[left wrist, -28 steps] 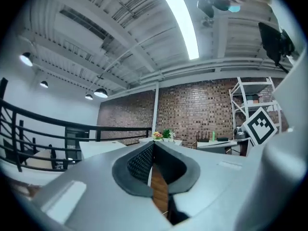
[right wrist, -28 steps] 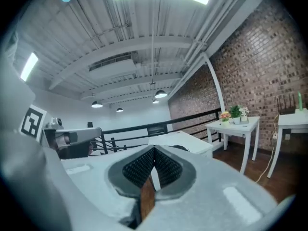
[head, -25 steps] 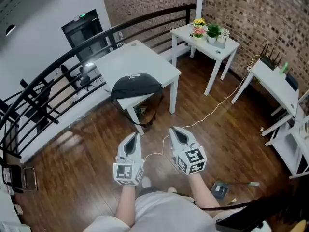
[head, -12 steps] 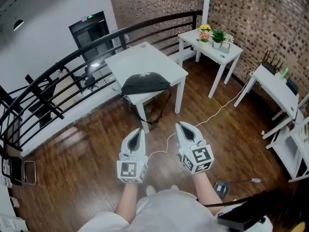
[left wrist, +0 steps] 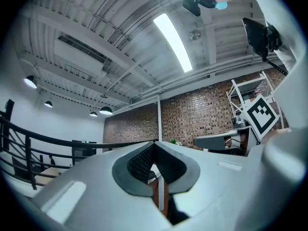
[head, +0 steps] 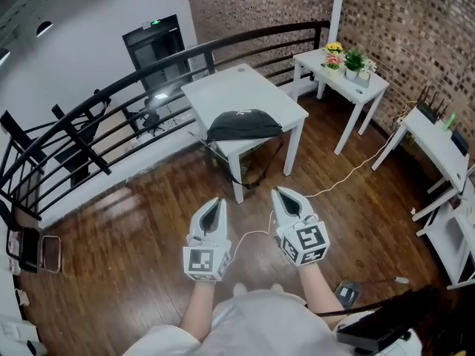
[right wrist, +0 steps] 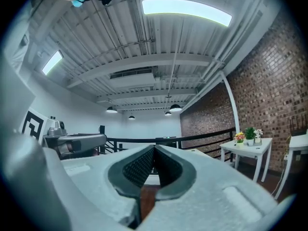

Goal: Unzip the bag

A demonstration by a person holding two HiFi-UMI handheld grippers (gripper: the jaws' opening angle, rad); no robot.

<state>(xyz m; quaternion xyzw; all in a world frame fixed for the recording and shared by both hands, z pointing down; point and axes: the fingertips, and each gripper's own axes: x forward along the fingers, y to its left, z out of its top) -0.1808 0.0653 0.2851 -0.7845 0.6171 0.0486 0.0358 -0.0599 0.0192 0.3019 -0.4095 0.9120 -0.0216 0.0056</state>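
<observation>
Well short of bag, left gripper and right gripper level, side-by-side, clenched empty.

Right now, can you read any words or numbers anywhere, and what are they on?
No text is readable.
Green sign above the dark door: too small to read.
White mark on the black bag: too small.
Cube markers: black-and-white patterns, no words.

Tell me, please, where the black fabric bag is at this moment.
In the head view, the black fabric bag lies on the near edge of the square white table, at centre frame, beyond the left gripper and right gripper.
</observation>
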